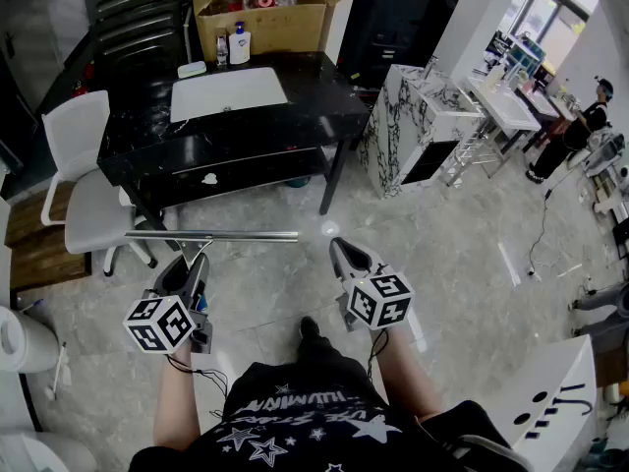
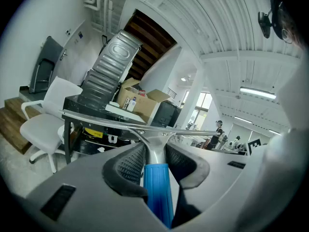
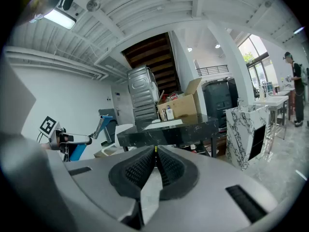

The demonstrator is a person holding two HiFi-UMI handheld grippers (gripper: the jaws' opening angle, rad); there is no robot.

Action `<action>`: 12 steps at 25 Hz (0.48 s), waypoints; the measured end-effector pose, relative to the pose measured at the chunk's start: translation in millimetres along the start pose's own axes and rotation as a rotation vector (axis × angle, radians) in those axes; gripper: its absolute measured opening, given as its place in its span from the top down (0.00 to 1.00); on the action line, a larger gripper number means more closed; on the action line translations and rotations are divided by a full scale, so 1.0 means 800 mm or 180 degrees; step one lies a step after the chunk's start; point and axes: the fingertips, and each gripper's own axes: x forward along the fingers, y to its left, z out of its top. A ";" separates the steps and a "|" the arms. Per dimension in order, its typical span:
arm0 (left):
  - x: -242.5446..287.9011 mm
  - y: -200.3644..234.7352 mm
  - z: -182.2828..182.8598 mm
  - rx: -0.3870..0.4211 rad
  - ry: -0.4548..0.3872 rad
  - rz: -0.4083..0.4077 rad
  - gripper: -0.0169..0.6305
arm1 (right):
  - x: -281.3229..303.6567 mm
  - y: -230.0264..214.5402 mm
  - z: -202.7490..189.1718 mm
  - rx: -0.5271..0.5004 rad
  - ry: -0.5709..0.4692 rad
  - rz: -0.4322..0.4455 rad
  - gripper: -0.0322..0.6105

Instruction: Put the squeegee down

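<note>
In the head view the squeegee's long metal blade bar (image 1: pixel 211 235) hangs level in the air, in front of the black table. My left gripper (image 1: pixel 194 261) is shut on its handle. In the left gripper view the blue handle (image 2: pixel 157 190) and the metal neck run up between the ribbed pads (image 2: pixel 129 164) to the blade bar (image 2: pixel 137 125). My right gripper (image 1: pixel 340 248) hovers beside it on the right, shut with nothing held. Its pads (image 3: pixel 140 169) meet at the tips in the right gripper view. Both grippers are held above the grey tiled floor.
The black marble table (image 1: pixel 295 126) stands ahead with a white basin (image 1: pixel 228 92), a bottle (image 1: pixel 239 43) and a cardboard box (image 1: pixel 260 8) on it. A white chair (image 1: pixel 84 200) is at the left and a marble-patterned cabinet (image 1: pixel 418 131) at the right. A person (image 1: pixel 580 131) stands far right.
</note>
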 end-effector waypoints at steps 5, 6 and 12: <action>-0.011 0.001 -0.006 0.0007 0.0019 0.0014 0.74 | -0.007 0.006 -0.006 -0.0010 0.0010 -0.0015 0.87; -0.012 0.002 -0.005 0.0009 0.0018 0.0020 0.74 | -0.006 0.008 -0.007 -0.0018 0.0013 -0.0013 0.87; -0.012 0.008 -0.007 -0.0005 -0.0004 0.0040 0.74 | -0.001 0.010 -0.010 -0.0034 0.0010 0.0003 0.87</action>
